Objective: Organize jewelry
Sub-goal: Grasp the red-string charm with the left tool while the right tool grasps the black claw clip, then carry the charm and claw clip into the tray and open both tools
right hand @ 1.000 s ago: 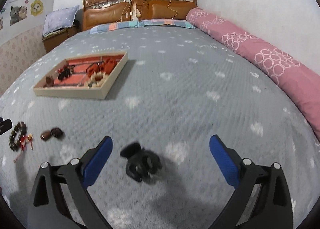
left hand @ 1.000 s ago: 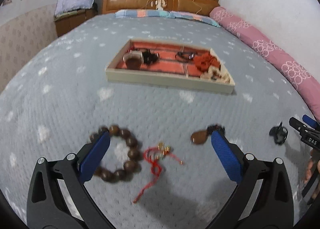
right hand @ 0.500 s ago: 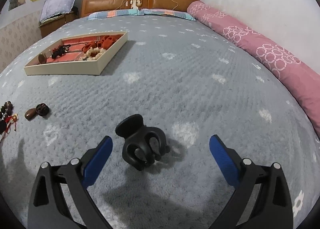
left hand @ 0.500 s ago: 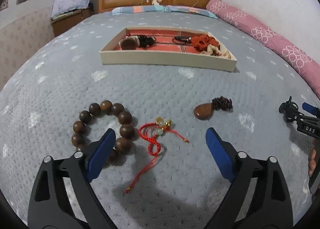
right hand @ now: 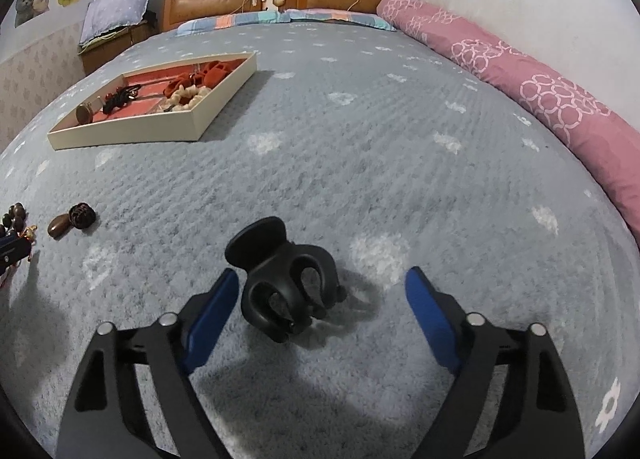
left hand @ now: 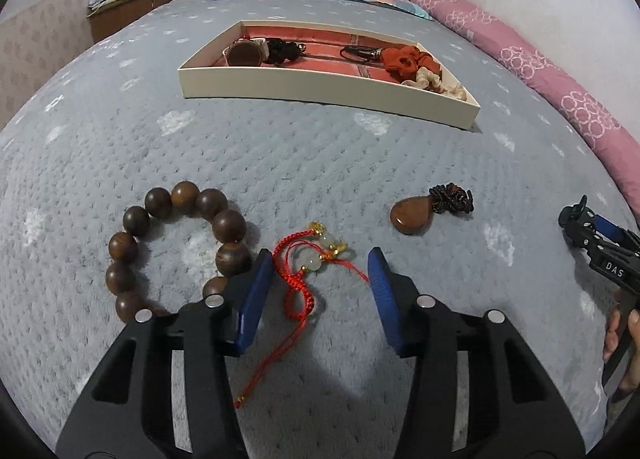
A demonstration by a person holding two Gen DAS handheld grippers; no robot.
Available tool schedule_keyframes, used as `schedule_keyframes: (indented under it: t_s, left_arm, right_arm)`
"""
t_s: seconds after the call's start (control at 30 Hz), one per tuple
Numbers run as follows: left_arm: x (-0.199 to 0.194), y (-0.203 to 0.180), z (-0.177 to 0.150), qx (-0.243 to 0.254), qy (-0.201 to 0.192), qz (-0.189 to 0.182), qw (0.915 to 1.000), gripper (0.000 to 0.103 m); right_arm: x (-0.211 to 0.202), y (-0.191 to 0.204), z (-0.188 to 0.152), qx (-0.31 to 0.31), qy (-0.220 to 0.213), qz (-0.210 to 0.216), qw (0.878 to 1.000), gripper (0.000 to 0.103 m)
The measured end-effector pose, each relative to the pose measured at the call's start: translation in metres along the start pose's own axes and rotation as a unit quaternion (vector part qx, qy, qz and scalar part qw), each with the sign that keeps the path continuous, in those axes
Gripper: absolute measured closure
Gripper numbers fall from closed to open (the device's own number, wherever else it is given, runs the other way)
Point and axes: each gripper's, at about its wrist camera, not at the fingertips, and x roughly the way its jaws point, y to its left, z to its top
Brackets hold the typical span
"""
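Left view, lower centre: left gripper (left hand: 320,271) closing astride red cord bracelet (left hand: 306,275), pads not yet touching; bead bracelet (left hand: 176,247) left, pendant (left hand: 412,213) right, tray (left hand: 320,89) above. Right view, lower centre: right gripper (right hand: 322,289) closing around black hair claw (right hand: 286,279), pads clear.

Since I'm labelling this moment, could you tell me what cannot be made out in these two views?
- Left wrist view: part of the bead bracelet is hidden behind the left gripper, whose jaws are closing around the red cord.
- Left wrist view: the near floor of the tray is hidden by its front wall.
- Right wrist view: the bracelet is cut off by the left edge.
- Right wrist view: tray items are too small to name.
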Motion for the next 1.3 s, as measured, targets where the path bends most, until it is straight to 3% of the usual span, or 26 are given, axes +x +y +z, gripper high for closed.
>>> schedule_keyframes:
  t_s: [0.2, 0.33, 0.5, 0.57, 0.73, 0.97, 1.3]
  left_arm:
    - [0.006, 0.001, 0.003, -0.003, 0.005, 0.005, 1.0, 0.065]
    - [0.006, 0.005, 0.003, -0.012, 0.005, 0.004, 0.9999, 0.078]
    - [0.007, 0.004, 0.005, -0.011, 0.006, 0.005, 0.9999, 0.086]
    - [0.007, 0.007, 0.005, -0.016, 0.006, 0.001, 0.9999, 0.097]
    - [0.003, 0.01, 0.005, -0.022, -0.001, -0.011, 0.9997, 0.097]
    - [-0.011, 0.01, 0.021, -0.019, -0.028, -0.02, 0.9992, 0.097]
    - [0.008, 0.017, 0.12, -0.002, -0.07, 0.002, 0.9976, 0.097]
  right_arm:
    - [0.003, 0.003, 0.0, -0.007, 0.006, 0.008, 1.0, 0.041]
    - [0.003, 0.008, -0.001, -0.019, 0.008, 0.012, 1.0, 0.055]
    - [0.003, 0.009, -0.001, -0.021, 0.008, 0.013, 1.0, 0.055]
    - [0.002, 0.008, -0.001, -0.022, 0.008, 0.012, 1.0, 0.055]
    - [-0.007, 0.012, 0.001, -0.028, -0.007, 0.003, 1.0, 0.056]
    - [-0.02, 0.043, 0.017, -0.019, -0.028, 0.033, 0.999, 0.056]
    - [0.004, 0.118, 0.099, -0.009, -0.06, 0.072, 0.996, 0.056]
